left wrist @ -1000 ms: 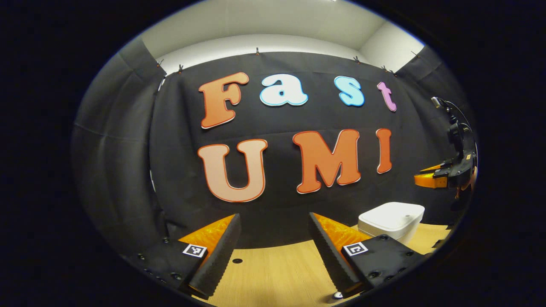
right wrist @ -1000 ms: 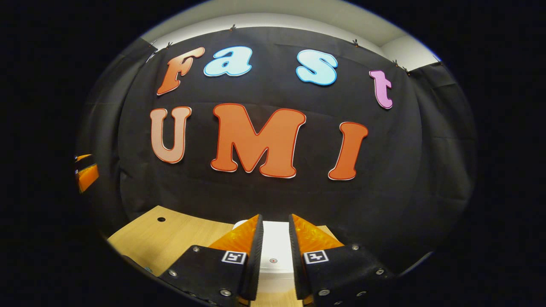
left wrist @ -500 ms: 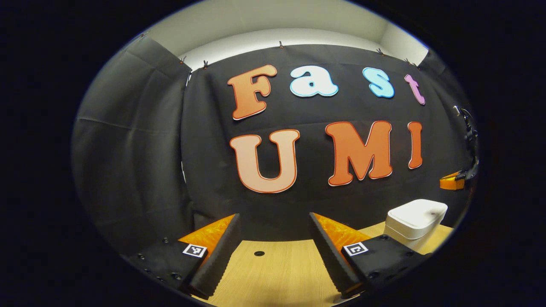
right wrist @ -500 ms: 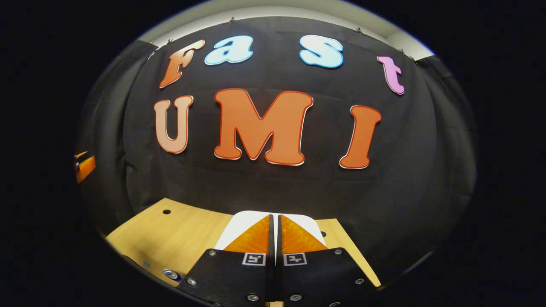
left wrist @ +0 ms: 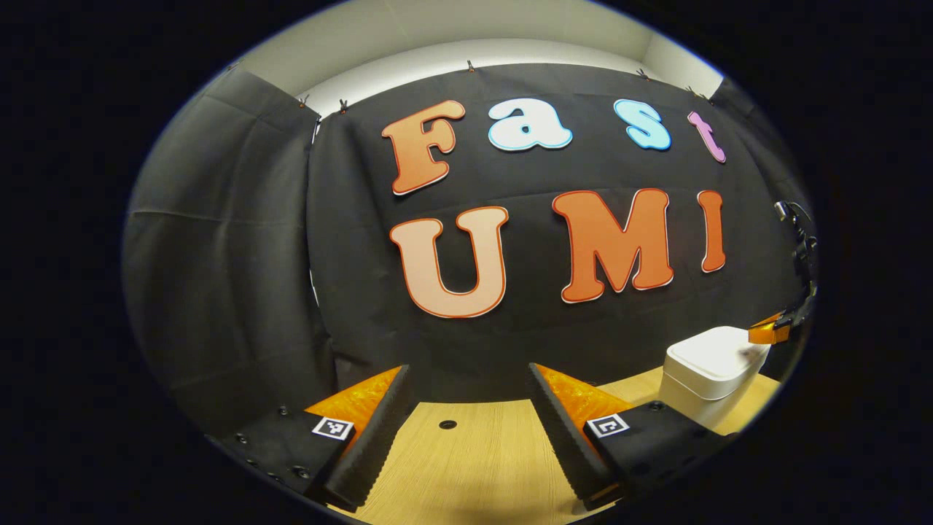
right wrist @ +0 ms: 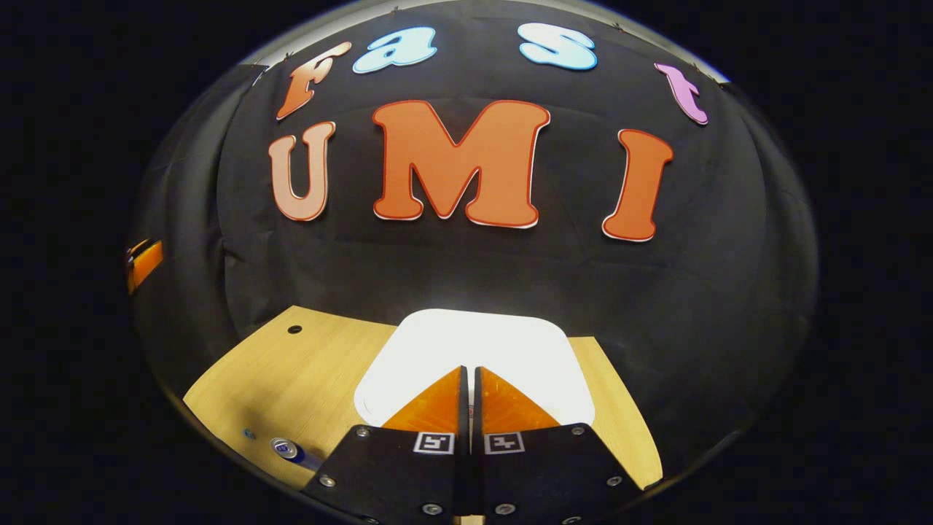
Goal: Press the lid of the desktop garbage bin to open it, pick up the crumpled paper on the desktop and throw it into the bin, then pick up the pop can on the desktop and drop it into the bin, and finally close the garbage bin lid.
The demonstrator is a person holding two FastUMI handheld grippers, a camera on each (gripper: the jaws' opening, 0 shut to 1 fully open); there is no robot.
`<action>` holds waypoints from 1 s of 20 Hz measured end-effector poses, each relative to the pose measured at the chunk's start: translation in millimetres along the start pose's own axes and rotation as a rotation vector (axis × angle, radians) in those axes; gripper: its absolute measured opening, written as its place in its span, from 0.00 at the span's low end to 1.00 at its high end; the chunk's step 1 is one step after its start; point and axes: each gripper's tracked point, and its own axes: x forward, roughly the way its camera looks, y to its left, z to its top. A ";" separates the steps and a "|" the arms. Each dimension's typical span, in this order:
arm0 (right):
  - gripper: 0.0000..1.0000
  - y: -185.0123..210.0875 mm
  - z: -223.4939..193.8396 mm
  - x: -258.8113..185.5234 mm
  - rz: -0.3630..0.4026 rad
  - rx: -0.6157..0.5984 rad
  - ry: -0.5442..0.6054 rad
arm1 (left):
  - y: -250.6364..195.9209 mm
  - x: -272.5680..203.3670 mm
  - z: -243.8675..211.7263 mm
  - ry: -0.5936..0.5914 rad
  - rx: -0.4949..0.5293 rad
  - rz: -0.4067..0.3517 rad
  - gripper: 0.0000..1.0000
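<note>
The white desktop bin (left wrist: 711, 375) stands at the right of the left gripper view with its lid (right wrist: 474, 350) down. My right gripper (right wrist: 470, 373) is shut with nothing between its fingers, its tips low over the lid's middle; whether they touch it I cannot tell. From the left gripper view that right gripper (left wrist: 765, 334) shows at the bin's far edge. My left gripper (left wrist: 470, 375) stands open over the wooden desktop (left wrist: 474, 459), left of the bin. The top of a pop can (right wrist: 288, 449) lies on the desktop at the lower left of the right gripper view.
The booth's black cloth wall closes off the back and both sides. The wooden desktop (right wrist: 291, 379) has a small round hole (left wrist: 447, 424) near its back edge. Bare wood lies between the left gripper and the bin.
My right gripper shut its fingers and came down close over the bin lid, which now looks much larger. The left gripper turned a little left, so the bin slid toward the right edge.
</note>
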 end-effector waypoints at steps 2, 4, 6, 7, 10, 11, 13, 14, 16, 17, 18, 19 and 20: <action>0.01 4.7 -10.0 2.5 0.022 0.019 0.024 | -5.7 1.2 -6.6 0.017 -0.001 -0.012 1.00; 0.01 6.2 -17.4 7.8 0.021 0.003 0.050 | -10.5 0.1 -14.4 0.038 -0.011 -0.022 1.00; 0.01 6.6 -19.0 11.1 0.023 0.025 0.066 | -6.4 1.2 -21.4 0.059 -0.013 -0.012 1.00; 0.01 5.3 -18.4 10.7 0.026 0.079 0.085 | -5.7 2.2 -23.8 0.066 -0.014 -0.006 1.00; 0.01 7.4 -21.0 10.5 0.065 0.198 0.135 | -1.6 0.6 -23.7 0.061 -0.012 0.008 1.00; 0.01 8.3 -20.4 10.5 0.064 0.174 0.131 | -1.8 -0.3 -26.2 0.063 -0.015 0.008 1.00; 0.01 4.7 -19.9 11.6 0.046 0.112 0.127 | -0.8 1.0 -31.9 0.075 -0.027 0.005 1.00; 0.01 4.7 -18.5 9.9 0.038 0.098 0.122 | 0.1 1.3 -32.4 0.076 -0.029 0.006 1.00; 0.01 3.9 -11.4 9.2 0.028 0.110 0.093 | 1.3 -0.1 -28.5 0.061 -0.023 0.004 1.00; 0.01 4.4 -13.6 9.3 0.035 0.122 0.108 | -0.3 0.1 -27.6 0.055 -0.022 -0.002 1.00; 0.01 5.1 -14.7 8.5 0.043 0.131 0.122 | -1.8 0.5 -29.2 0.060 -0.020 -0.013 1.00; 0.01 4.9 -9.5 8.3 0.044 0.140 0.117 | -2.0 1.6 -31.6 0.064 -0.018 -0.018 1.00; 0.01 4.3 -2.4 5.5 0.042 0.144 0.098 | -2.5 1.2 -33.9 0.067 -0.016 -0.025 1.00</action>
